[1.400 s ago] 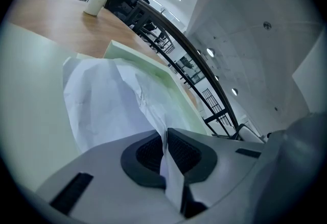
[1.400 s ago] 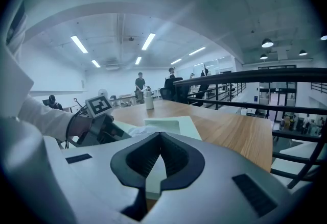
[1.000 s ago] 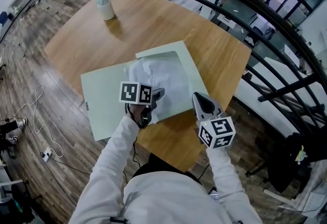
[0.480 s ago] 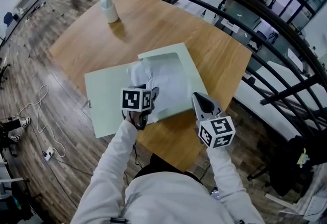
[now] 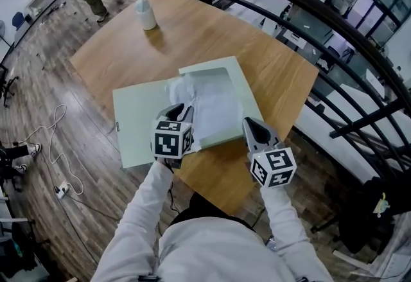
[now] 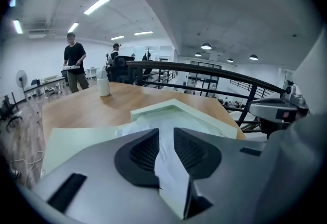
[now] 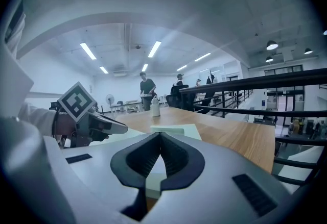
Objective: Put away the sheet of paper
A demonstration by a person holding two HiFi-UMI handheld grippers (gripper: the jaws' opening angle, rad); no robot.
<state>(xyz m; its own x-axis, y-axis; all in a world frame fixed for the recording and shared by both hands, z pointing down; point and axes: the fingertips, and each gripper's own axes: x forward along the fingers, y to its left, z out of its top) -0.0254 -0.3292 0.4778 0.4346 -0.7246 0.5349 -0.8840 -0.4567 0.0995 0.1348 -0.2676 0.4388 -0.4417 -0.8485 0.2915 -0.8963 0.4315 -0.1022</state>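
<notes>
Swung the left gripper round and drew it nearer, now closing its jaws about the near edge of the crumpled white sheet of paper, not yet pinching. Leaves that sheet lying in the open pale green card folder, unsecured. Keeps the right gripper where it was beside the folder, jaws together on nothing

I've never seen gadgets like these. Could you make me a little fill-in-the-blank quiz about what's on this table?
1. The crumpled white sheet of paper lies on an open pale ____ folder.
2. At the far end of the wooden table stands a white ____.
3. The sheet runs between the fingers of the ____ gripper.
4. The fingers of the right gripper are ____ (open or shut).

Missing words: green; bottle; left; shut.
The fingers of the left gripper are closing, with the sheet between them.
</notes>
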